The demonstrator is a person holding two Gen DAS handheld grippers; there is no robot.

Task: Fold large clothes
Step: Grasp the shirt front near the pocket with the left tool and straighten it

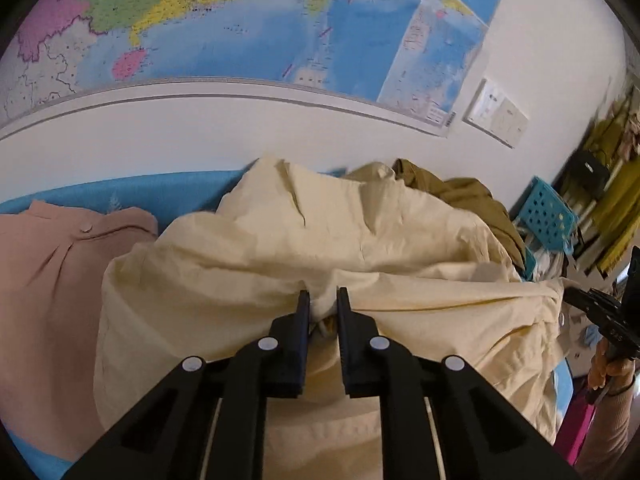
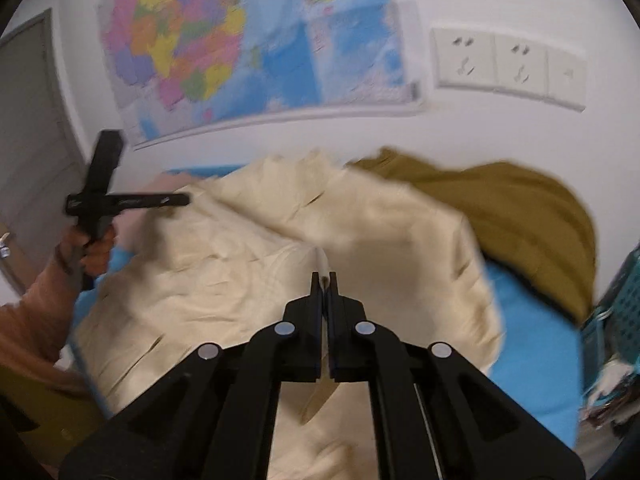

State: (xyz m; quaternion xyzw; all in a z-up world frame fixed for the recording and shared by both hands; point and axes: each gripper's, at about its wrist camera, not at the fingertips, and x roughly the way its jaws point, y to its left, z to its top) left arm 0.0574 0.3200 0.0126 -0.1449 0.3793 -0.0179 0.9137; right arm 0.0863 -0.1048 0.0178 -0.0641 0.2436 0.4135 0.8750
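- The cream garment [image 1: 280, 248] lies rumpled on the blue surface [image 1: 120, 192], against the wall under the map [image 1: 240, 20]; it is bunched, not yet flat, so I judge the fold is only starting.
- The left gripper [image 1: 323, 300] has its jaws drawn narrow on a pinch of cream cloth; fabric fills the gap between the pads, so it holds a fold near the garment's front edge.
- The right gripper [image 2: 325, 280] is fully closed, with a thin edge of the same cloth seeming to run up into the jaw line; the picture is blurred, so that grip is my reading.
- The 2 pinches sit apart along 1 side, likely so the edge can be lifted and carried over evenly.
- A pink garment [image 1: 52, 264] lies flat to the left, just beside the cream one, a button showing; it looks already dealt with.
- An olive-brown garment [image 2: 520, 220] is heaped behind and to the right, partly under the cream cloth.
- A blue perforated basket [image 1: 546, 220] stands past the surface's right end; its contents are too unclear to name.
- Wall sockets [image 2: 508, 64] sit to the right of the map.
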